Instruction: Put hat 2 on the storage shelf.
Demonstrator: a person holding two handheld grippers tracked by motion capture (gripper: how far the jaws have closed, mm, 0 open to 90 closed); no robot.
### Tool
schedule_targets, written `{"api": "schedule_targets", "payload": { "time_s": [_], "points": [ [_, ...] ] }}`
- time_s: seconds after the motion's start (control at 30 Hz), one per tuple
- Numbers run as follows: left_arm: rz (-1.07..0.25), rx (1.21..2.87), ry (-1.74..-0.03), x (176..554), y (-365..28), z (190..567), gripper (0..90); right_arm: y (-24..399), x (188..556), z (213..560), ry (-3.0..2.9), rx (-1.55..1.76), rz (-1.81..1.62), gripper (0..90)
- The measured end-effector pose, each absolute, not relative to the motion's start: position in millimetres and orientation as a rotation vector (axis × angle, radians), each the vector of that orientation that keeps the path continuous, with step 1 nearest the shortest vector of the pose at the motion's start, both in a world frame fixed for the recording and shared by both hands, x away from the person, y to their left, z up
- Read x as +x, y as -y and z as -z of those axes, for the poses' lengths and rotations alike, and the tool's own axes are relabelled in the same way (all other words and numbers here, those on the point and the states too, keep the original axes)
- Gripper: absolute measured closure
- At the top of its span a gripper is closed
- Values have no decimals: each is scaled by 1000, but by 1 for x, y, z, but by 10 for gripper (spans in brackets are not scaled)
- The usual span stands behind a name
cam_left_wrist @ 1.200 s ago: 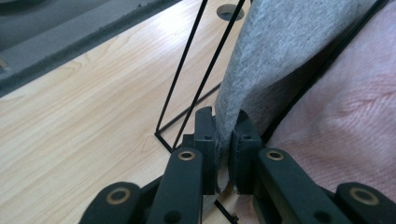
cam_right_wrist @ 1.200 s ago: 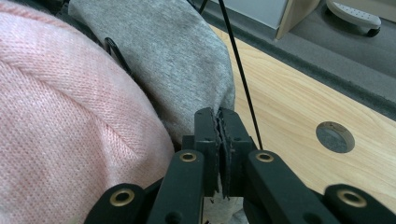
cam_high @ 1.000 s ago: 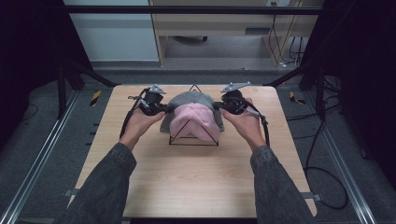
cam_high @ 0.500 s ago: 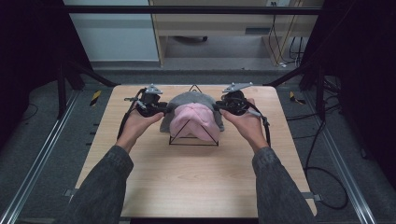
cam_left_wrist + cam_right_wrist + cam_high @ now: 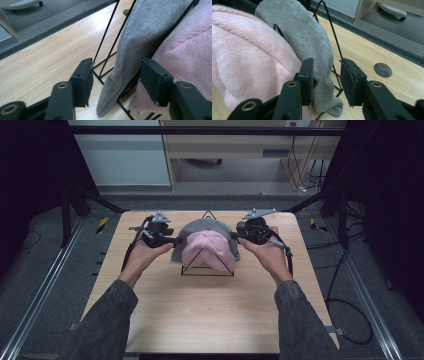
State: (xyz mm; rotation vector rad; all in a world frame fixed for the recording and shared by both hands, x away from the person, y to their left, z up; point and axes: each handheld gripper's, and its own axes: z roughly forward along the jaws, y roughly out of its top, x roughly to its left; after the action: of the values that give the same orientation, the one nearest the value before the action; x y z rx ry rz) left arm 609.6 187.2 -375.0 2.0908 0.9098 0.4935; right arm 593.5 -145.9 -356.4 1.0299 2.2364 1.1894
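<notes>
A black wire rack (image 5: 207,272) stands on the wooden table (image 5: 200,320), with a grey cloth (image 5: 202,226) and a pink cloth (image 5: 210,250) draped over it. My left gripper (image 5: 172,240) is at the grey cloth's left end. Its jaws have just been opening, and the grey cloth (image 5: 140,37) hangs loose between the pads of my left gripper (image 5: 117,82), beside the pink cloth (image 5: 190,50). At the right end, my right gripper (image 5: 235,236) has also just been opening. In its own view the right gripper (image 5: 328,80) is open around the grey cloth (image 5: 307,32), which rests against the left pad.
A round hole (image 5: 382,70) is set in the tabletop behind the rack. Yellow-and-black tools lie on the floor at the left (image 5: 102,223) and the right (image 5: 312,223). Cables trail along the floor at the right. A desk stands beyond the table's far edge.
Both hands stay at the ends of the grey cloth, hardly shifted. The cloths and the rack have not moved.
</notes>
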Motion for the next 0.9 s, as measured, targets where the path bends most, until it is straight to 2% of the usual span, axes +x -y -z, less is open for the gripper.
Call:
{"api": "schedule_targets", "payload": {
  "time_s": [0.13, 0.2, 0.4, 0.53, 0.67, 0.9],
  "points": [
    [-499, 2085, -906, 609, -190, 373, 377, 149, 594, 356, -2221, 1044, -1182, 545],
    [-498, 2085, -911, 609, -190, 373, 326, 150, 594, 356, -2216, 1046, -1175, 497],
    [-476, 2085, -933, 607, -197, 374, 161, 152, 592, 360, -2179, 1064, -1149, 292],
    [-464, 2087, -939, 603, -203, 372, 101, 155, 590, 358, -2148, 1097, -1165, 184],
    [-464, 2082, -919, 593, -208, 368, 79, 158, 584, 354, -2116, 1114, -1192, 116],
    [-474, 2115, -870, 570, -215, 363, 60, 171, 559, 347, -2053, 1102, -1248, 73]
  ]
}}
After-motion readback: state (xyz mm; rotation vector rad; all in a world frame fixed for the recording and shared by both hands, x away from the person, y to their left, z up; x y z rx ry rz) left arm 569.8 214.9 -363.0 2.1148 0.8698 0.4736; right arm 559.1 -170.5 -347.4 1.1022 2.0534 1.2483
